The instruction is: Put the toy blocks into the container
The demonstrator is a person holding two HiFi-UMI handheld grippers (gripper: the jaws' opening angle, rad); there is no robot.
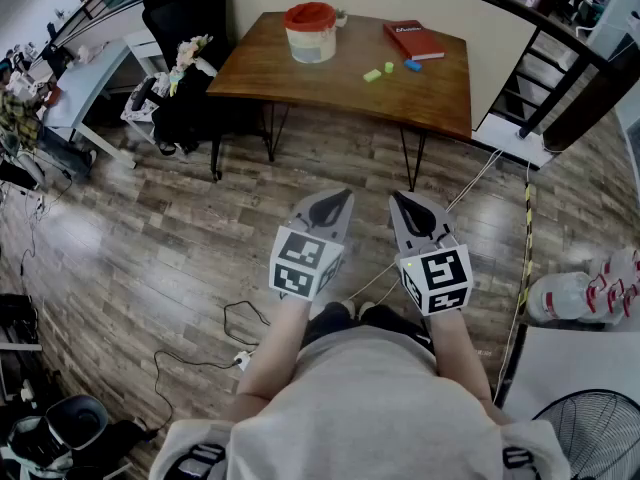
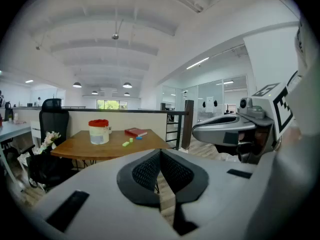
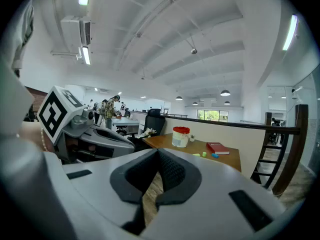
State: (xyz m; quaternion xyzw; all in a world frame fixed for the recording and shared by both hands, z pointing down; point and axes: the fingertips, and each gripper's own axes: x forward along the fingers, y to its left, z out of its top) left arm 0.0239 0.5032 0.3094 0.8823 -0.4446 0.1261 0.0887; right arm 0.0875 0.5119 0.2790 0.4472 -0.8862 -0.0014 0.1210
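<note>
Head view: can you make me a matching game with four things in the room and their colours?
Things:
1. book
2. office chair
3. block nearest the book
4. table

Colours:
A. brown
B. blue
C. red
D. black

Pairs: 1-C, 2-D, 3-B, 4-A
</note>
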